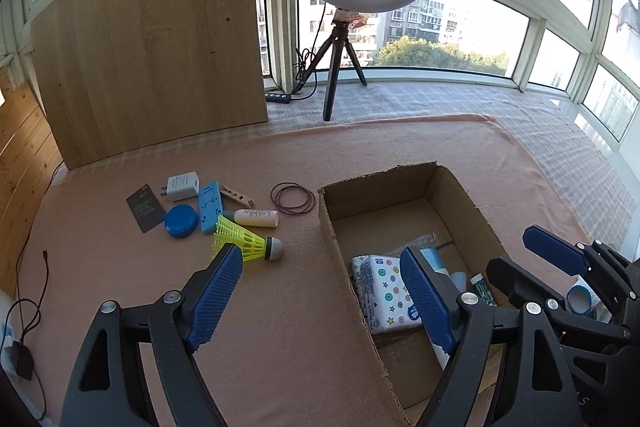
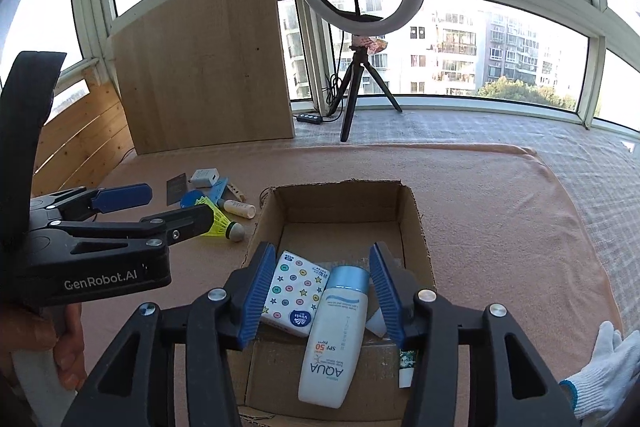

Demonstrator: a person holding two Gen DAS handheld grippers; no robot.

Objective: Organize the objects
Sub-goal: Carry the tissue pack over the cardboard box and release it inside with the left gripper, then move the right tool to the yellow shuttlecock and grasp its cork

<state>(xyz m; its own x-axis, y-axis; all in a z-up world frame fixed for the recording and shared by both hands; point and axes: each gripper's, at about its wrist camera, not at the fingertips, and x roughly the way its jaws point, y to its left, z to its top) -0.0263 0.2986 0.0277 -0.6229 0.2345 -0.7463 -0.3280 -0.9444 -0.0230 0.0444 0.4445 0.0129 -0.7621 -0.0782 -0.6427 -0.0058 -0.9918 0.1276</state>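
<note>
An open cardboard box [image 2: 412, 223] stands on the pink blanket. Inside it lie a star-patterned tissue pack [image 2: 294, 291], a white sunscreen bottle [image 2: 334, 339] and a small tube [image 2: 408, 367]. My right gripper [image 2: 322, 291] hangs over the box, open; the bottle's blue cap sits between the pads untouched. My left gripper [image 1: 320, 283] is open and holds nothing, straddling the box's left wall [image 1: 332, 227]. Just ahead of its left finger lies a yellow shuttlecock [image 1: 248, 241]. Behind that sit a small white bottle [image 1: 256, 218], a blue case [image 1: 210, 207], a blue lid [image 1: 181, 221], a charger [image 1: 182, 187] and a black card [image 1: 146, 209].
A clothespin [image 1: 238, 195] and rubber bands [image 1: 292, 199] lie near the loose items. A ring light on a tripod [image 1: 340, 67] and a wooden board [image 1: 148, 47] stand at the back. A cable and adapter [image 1: 20, 359] trail at the left. A gloved hand [image 2: 608, 367] rests at the right.
</note>
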